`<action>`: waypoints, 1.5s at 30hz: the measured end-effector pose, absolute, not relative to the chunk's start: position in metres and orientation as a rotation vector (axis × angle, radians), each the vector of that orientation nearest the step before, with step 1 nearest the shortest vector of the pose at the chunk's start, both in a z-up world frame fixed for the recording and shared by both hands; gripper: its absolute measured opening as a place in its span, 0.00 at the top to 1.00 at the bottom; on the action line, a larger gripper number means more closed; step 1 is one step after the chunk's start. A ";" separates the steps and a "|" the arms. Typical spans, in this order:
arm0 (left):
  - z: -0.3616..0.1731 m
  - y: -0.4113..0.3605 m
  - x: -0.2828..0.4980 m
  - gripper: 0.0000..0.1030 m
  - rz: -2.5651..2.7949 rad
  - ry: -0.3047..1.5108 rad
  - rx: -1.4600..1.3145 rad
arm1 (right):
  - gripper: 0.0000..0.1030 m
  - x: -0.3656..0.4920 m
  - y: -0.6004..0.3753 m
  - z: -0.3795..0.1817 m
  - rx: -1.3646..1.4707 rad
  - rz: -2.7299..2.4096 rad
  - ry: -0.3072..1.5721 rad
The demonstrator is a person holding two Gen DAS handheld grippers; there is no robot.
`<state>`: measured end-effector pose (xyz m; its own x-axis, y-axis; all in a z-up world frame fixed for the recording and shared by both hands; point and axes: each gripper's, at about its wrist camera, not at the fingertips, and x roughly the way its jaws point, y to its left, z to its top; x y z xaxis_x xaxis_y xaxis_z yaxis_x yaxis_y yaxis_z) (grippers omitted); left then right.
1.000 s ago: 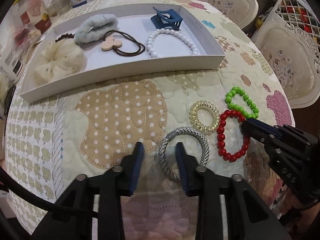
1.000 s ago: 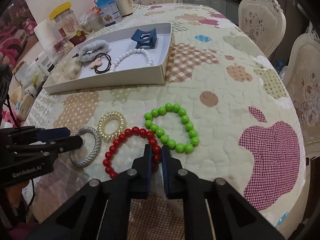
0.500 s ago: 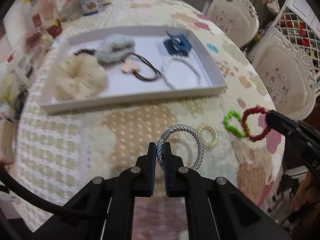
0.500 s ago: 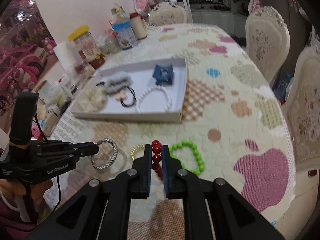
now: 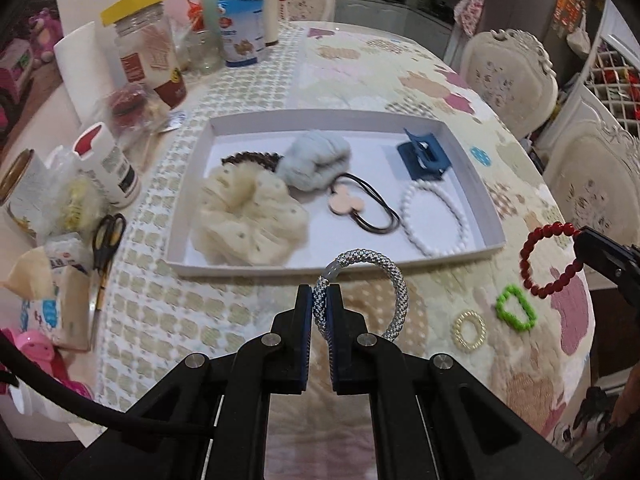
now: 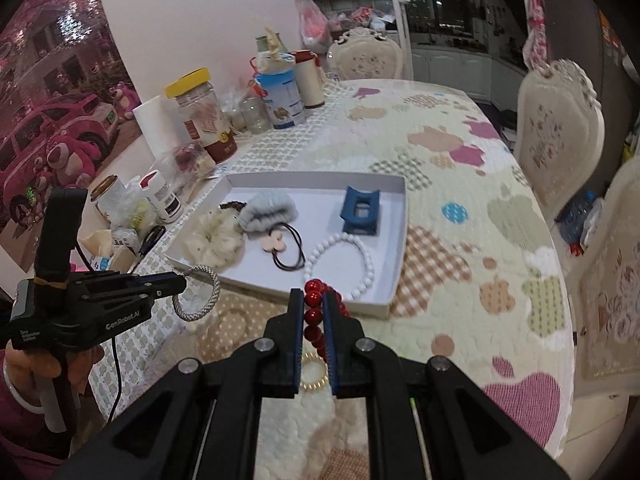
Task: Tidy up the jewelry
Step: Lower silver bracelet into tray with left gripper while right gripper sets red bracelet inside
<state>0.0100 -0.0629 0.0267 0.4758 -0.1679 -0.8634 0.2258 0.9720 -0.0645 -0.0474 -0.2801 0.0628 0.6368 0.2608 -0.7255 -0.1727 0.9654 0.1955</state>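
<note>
My left gripper (image 5: 320,300) is shut on a silver braided hair tie (image 5: 394,284) and holds it in the air before the white tray (image 5: 490,216). It also shows in the right wrist view (image 6: 182,283). My right gripper (image 6: 313,304) is shut on a red bead bracelet (image 6: 313,314), lifted above the table; it shows in the left wrist view (image 5: 532,276) too. A green bead bracelet (image 5: 514,307) and a gold coil tie (image 5: 470,330) lie on the quilted cloth. The tray holds a white bead bracelet (image 5: 434,216), blue claw clip (image 5: 424,158), scrunchies and hair ties.
Jars, bottles, a paper roll (image 5: 86,76), scissors (image 5: 104,240) and packets crowd the table's left and far side. White chairs (image 5: 508,80) stand at the right. The table edge runs close on the right.
Both grippers have risen higher with their pieces. The silver tie and the red bracelet now hang closer to the tray's front edge. The green bracelet and gold coil stay on the cloth.
</note>
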 end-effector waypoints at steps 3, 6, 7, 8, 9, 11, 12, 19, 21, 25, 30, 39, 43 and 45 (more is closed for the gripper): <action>0.028 -0.057 0.020 1.00 -0.221 1.044 0.051 | 0.91 -0.035 -0.274 0.067 0.099 0.266 0.840; 0.029 -0.050 0.031 1.00 -0.205 1.048 0.025 | 0.91 -0.024 -0.268 0.070 0.087 0.282 0.839; 0.029 -0.048 0.035 1.00 -0.200 1.052 0.012 | 0.91 -0.014 -0.263 0.069 0.077 0.293 0.842; 0.029 -0.046 0.039 1.00 -0.195 1.055 0.002 | 0.91 -0.010 -0.261 0.068 0.073 0.298 0.845; 0.029 -0.045 0.043 1.00 -0.191 1.058 -0.005 | 0.91 -0.006 -0.258 0.068 0.070 0.302 0.849; 0.028 -0.044 0.049 1.00 -0.183 1.061 -0.014 | 0.91 0.004 -0.253 0.064 0.065 0.312 0.858; 0.027 -0.043 0.052 1.00 -0.178 1.063 -0.017 | 0.91 0.008 -0.252 0.063 0.064 0.316 0.860; 0.019 -0.052 0.069 1.00 -0.171 1.084 -0.031 | 0.91 0.037 -0.241 0.055 0.072 0.357 0.883; 0.014 -0.056 0.072 1.00 -0.169 1.092 -0.025 | 0.91 0.045 -0.237 0.051 0.071 0.374 0.894; 0.003 -0.062 0.080 1.00 -0.158 1.116 -0.024 | 0.91 0.064 -0.227 0.041 0.058 0.399 0.917; -0.011 -0.066 0.091 1.00 -0.141 1.147 -0.029 | 0.91 0.095 -0.222 0.017 0.077 0.442 0.981; -0.027 -0.072 0.102 1.00 -0.125 1.177 -0.033 | 0.91 0.156 -0.223 -0.020 0.013 0.426 1.060; -0.032 -0.075 0.107 1.00 -0.120 1.190 -0.035 | 0.91 0.174 -0.223 -0.031 -0.035 0.391 1.065; -0.034 -0.076 0.108 1.00 -0.118 1.197 -0.034 | 0.91 0.179 -0.223 -0.035 -0.046 0.381 1.069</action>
